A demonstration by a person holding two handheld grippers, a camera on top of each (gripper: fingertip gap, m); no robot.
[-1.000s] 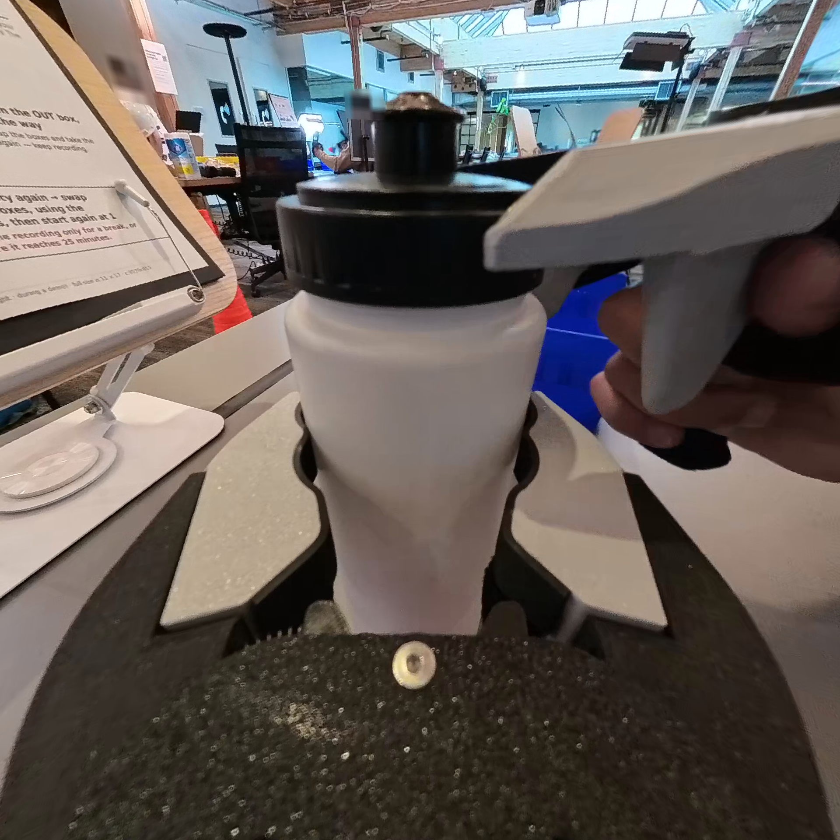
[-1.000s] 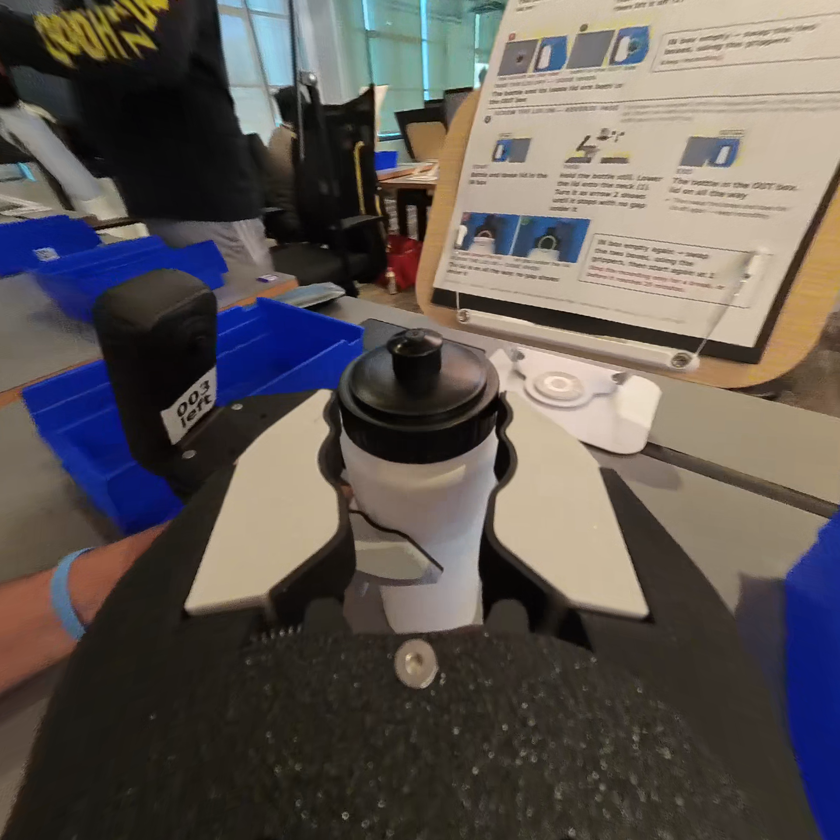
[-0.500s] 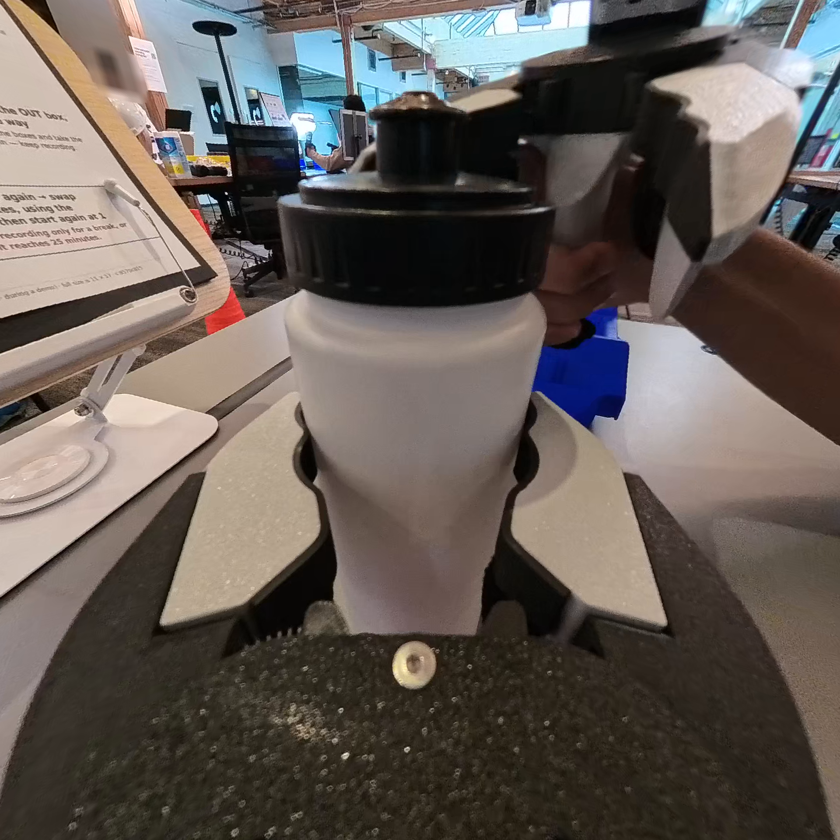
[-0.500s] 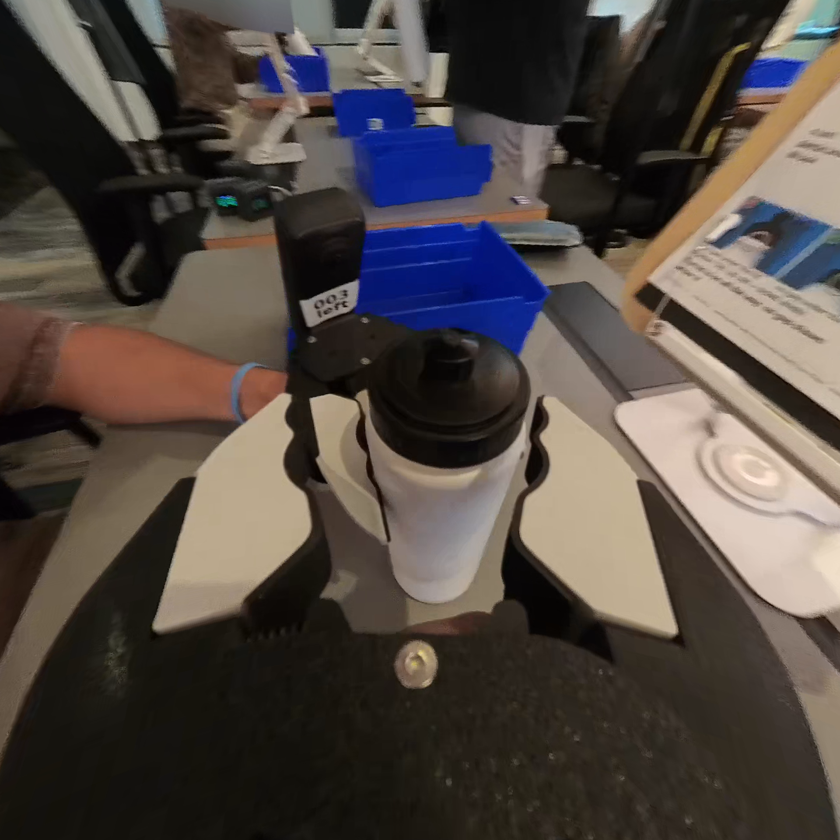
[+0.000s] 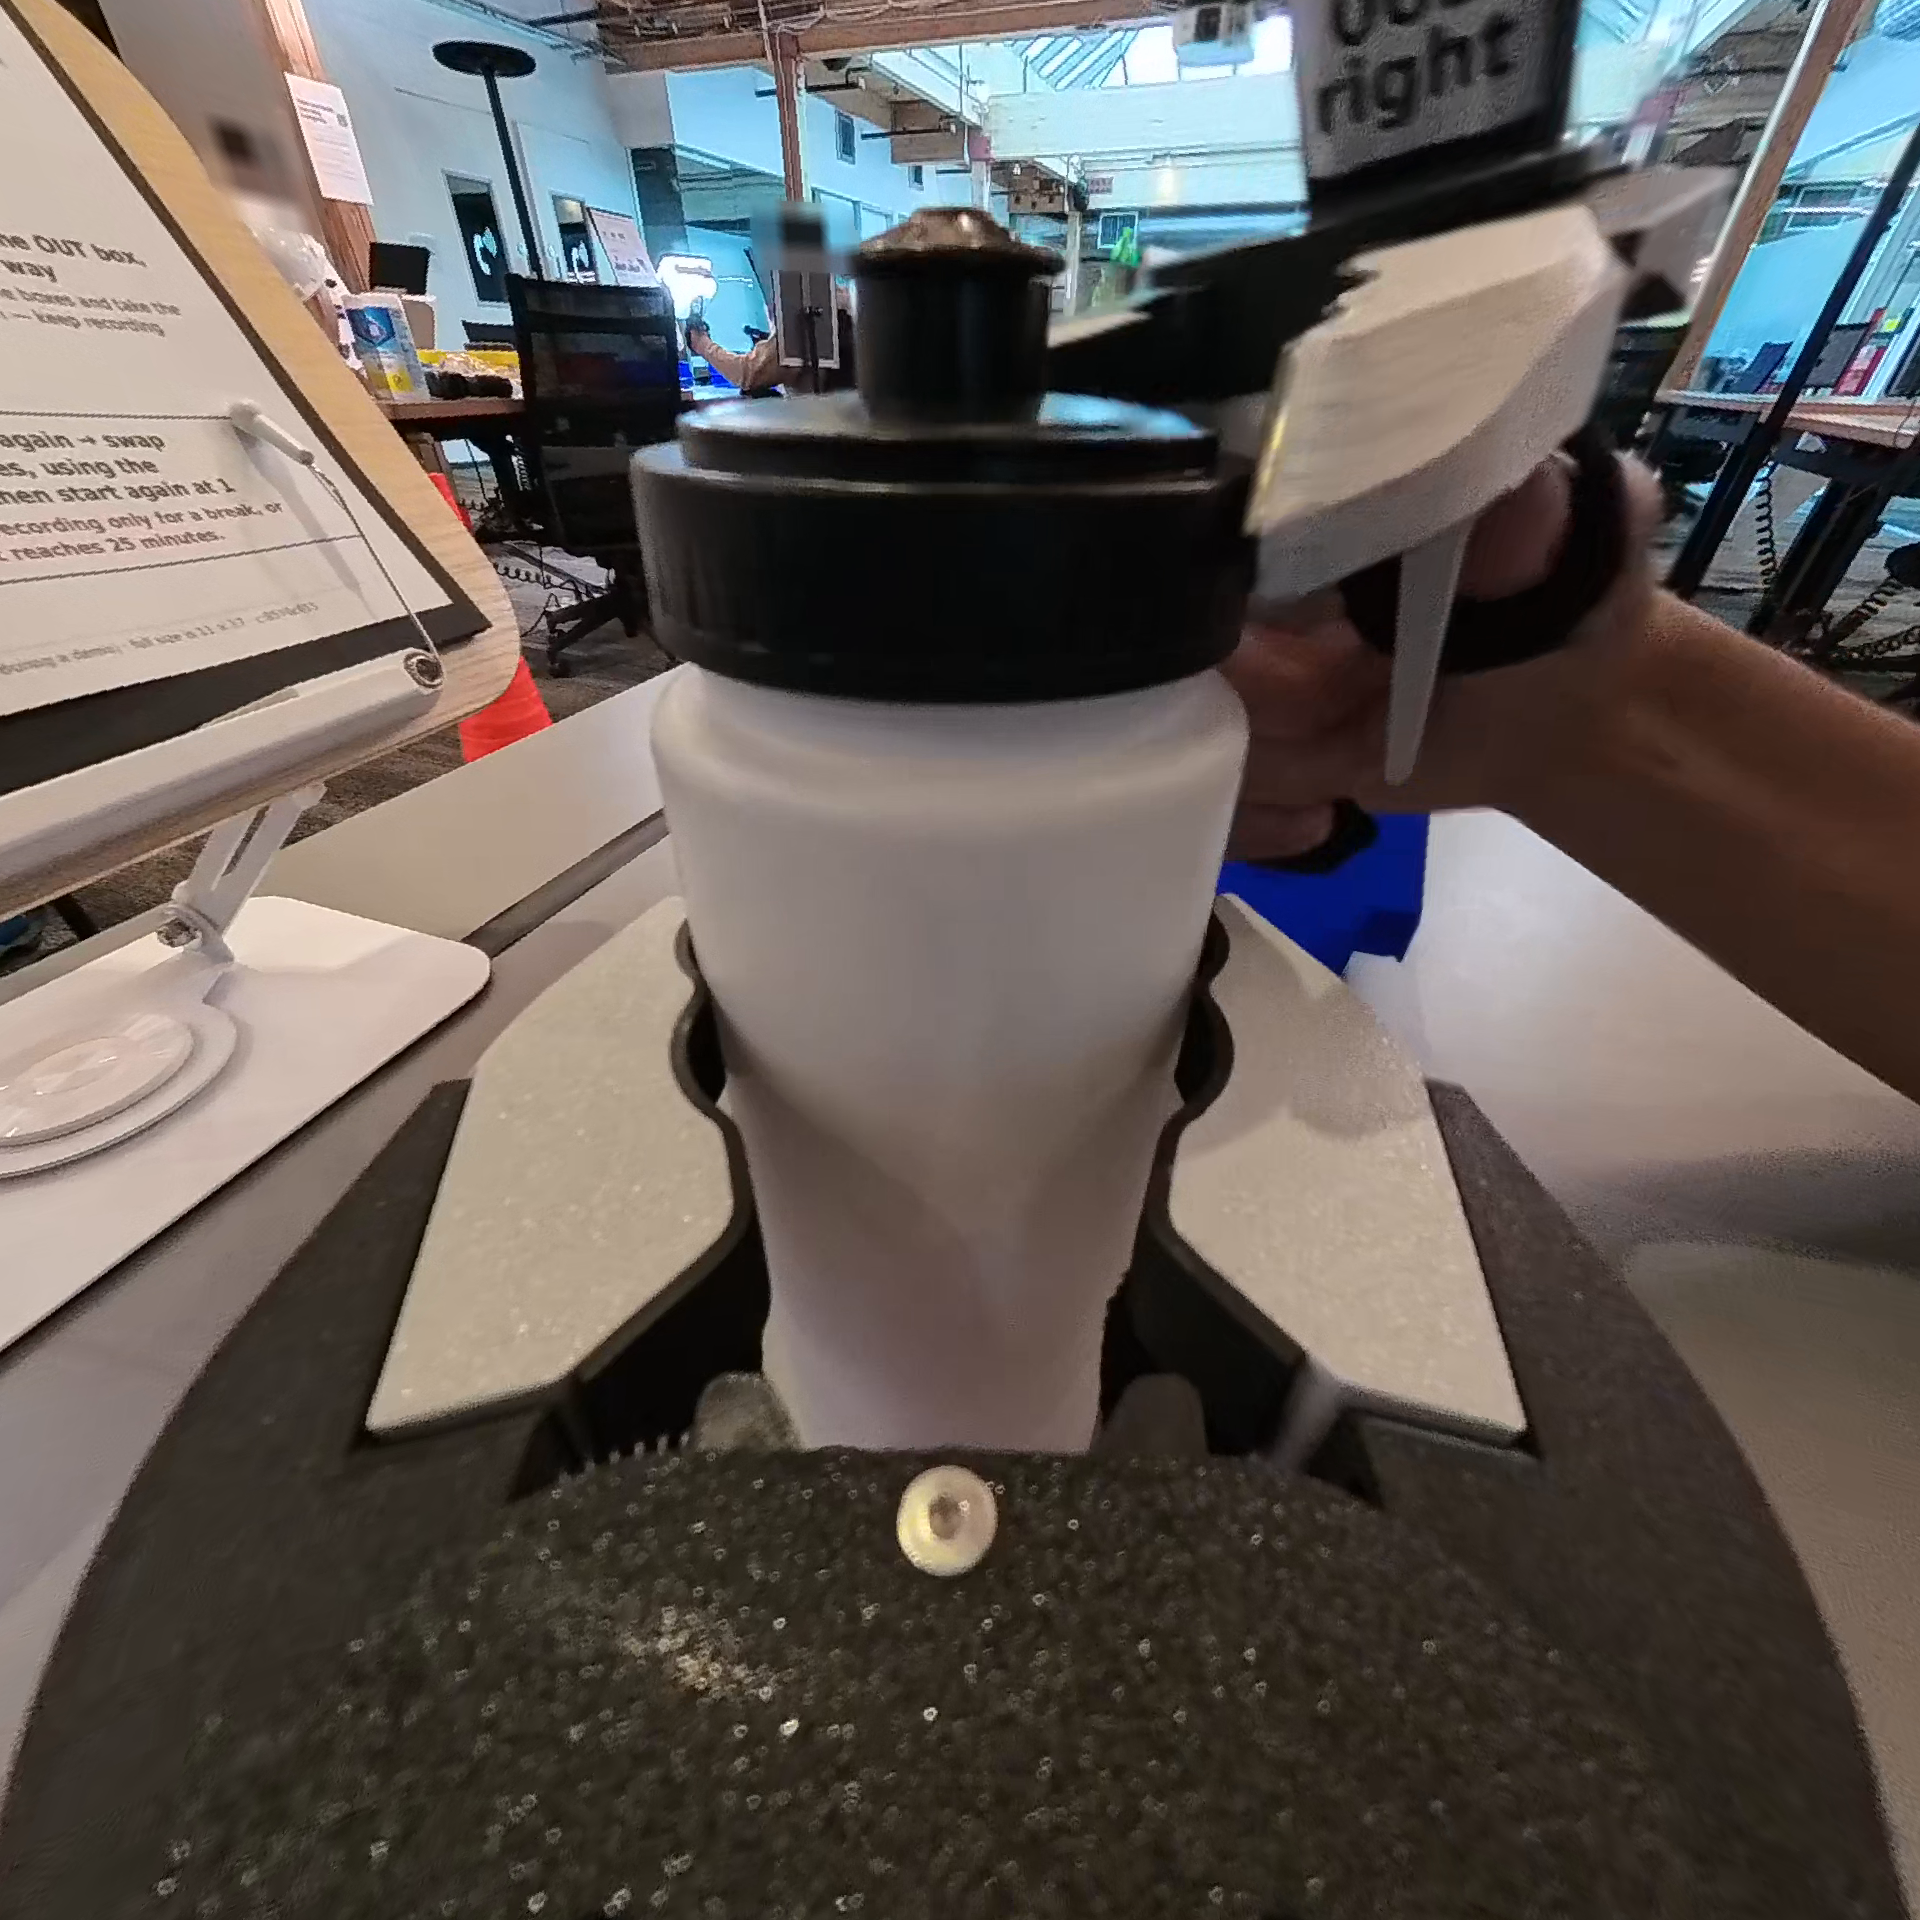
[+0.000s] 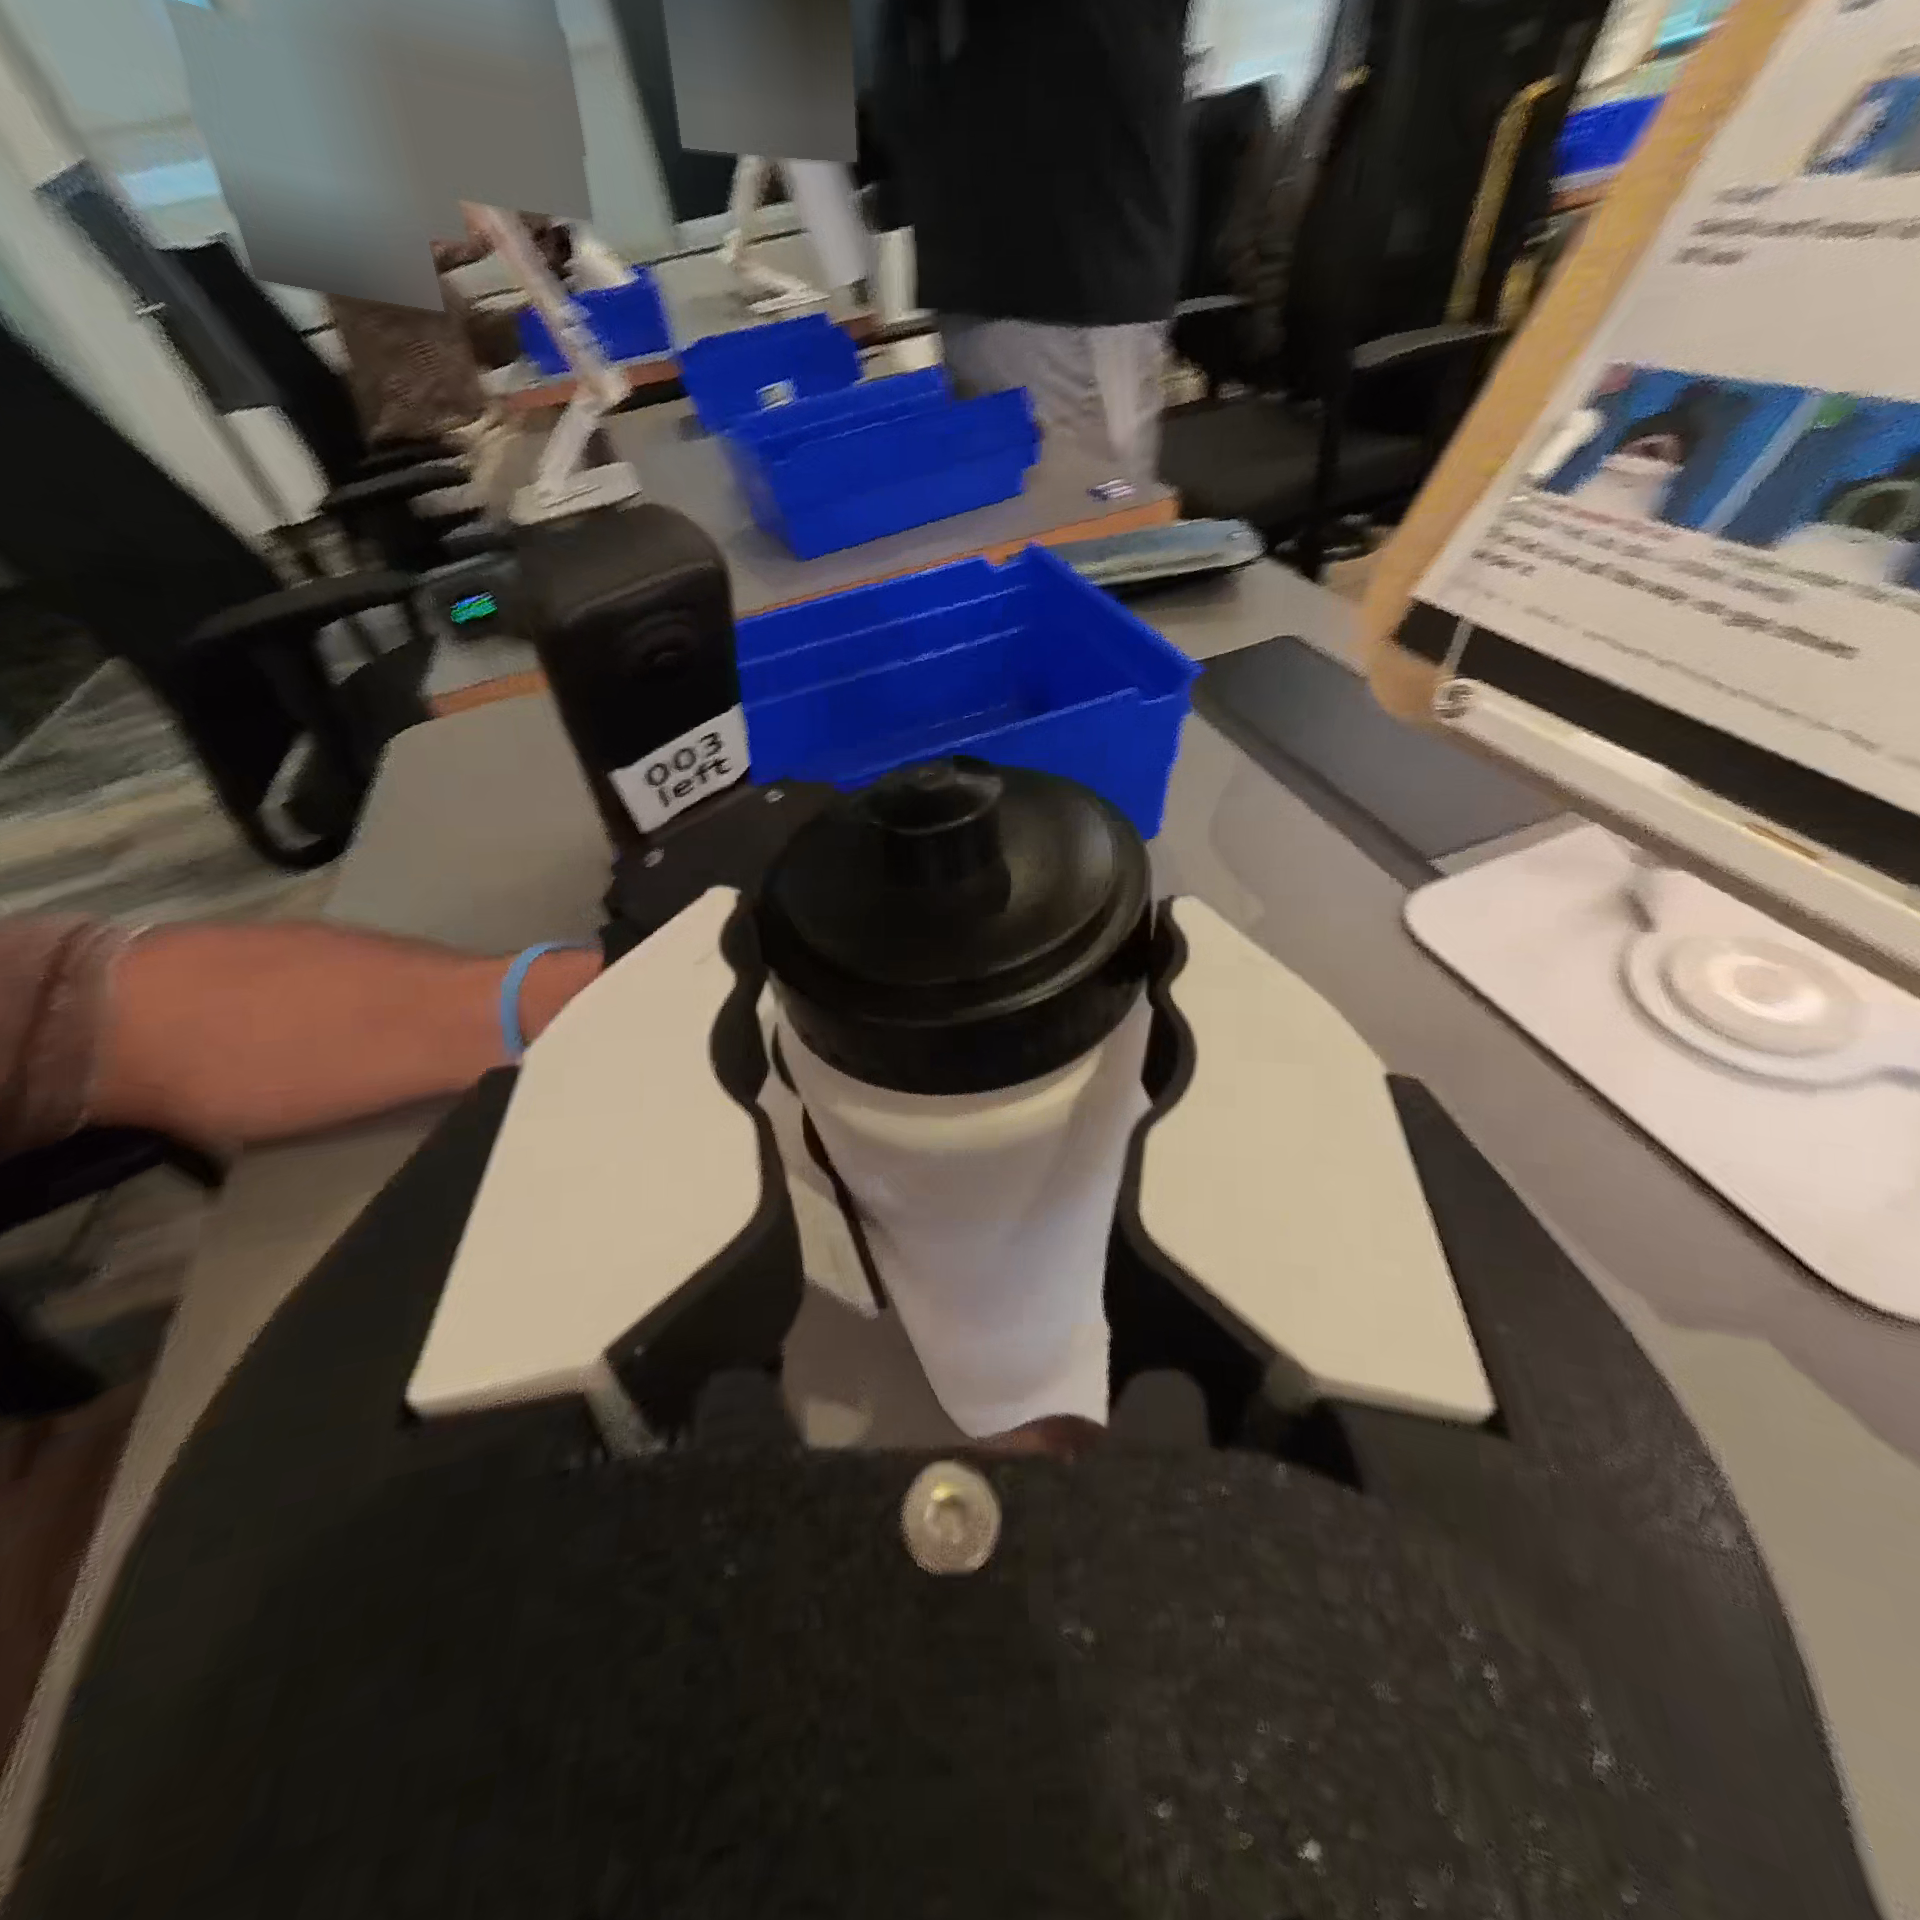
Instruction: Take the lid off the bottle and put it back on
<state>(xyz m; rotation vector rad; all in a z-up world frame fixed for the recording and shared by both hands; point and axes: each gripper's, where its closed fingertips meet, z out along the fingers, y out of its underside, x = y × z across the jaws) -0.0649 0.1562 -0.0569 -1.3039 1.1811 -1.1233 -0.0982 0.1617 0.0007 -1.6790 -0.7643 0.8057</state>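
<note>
A white bottle point(image 5: 945, 987) with a black screw lid point(image 5: 935, 561) stands upright on the grey table point(image 5: 1621, 1049). My left gripper point(image 5: 951, 935) is shut on the bottle's body, both pads pressed on its sides. My right gripper point(image 6: 951, 935) comes from the bottle's far right side at lid height. Its two fingers lie against opposite sides of the lid point(image 6: 951, 914), which sits on the bottle point(image 6: 977, 1226). One right finger point(image 5: 1434, 395) shows at the lid's right edge in the left wrist view. The left gripper's body point(image 6: 665, 862) shows behind the bottle in the right wrist view.
An instruction board point(image 5: 156, 468) on a white stand point(image 5: 260, 997) stands at the table's left in the left wrist view. A blue bin point(image 6: 956, 686) sits beyond the bottle. More blue bins, chairs and a standing person point(image 6: 1039, 156) are behind.
My right gripper let go of the lid, opened wide and swung round the bottle. It has now closed on the lid again from a new angle. My left gripper kept its hold.
</note>
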